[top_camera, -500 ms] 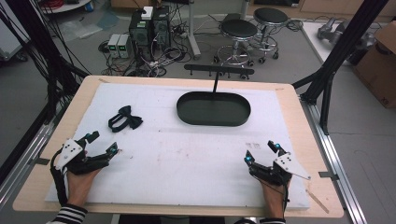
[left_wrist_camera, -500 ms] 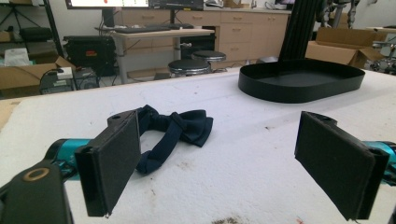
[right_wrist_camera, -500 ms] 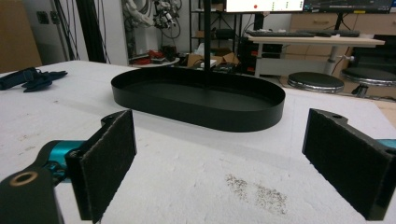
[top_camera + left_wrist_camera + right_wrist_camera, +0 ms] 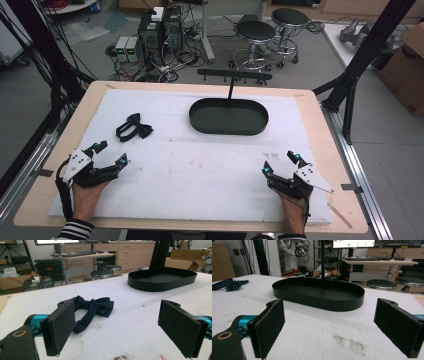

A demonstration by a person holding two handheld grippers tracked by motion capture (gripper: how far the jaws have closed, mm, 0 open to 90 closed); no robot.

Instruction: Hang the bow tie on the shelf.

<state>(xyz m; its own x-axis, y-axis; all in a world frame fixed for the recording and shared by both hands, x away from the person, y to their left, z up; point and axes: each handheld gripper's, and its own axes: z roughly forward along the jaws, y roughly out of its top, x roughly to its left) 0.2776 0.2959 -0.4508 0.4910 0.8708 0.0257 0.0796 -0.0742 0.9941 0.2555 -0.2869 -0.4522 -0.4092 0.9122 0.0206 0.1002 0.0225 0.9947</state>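
White table mat with bow tie, oval tray; left tongs, right tongs wide open, seemingly empty.

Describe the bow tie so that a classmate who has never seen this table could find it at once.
Start from the white mat that covers the wooden table. The bow tie lies on its far left part, ahead of the left gripper and left of the black oval tray. It is the one soft, dark cloth thing there, crumpled, with a looped strap.
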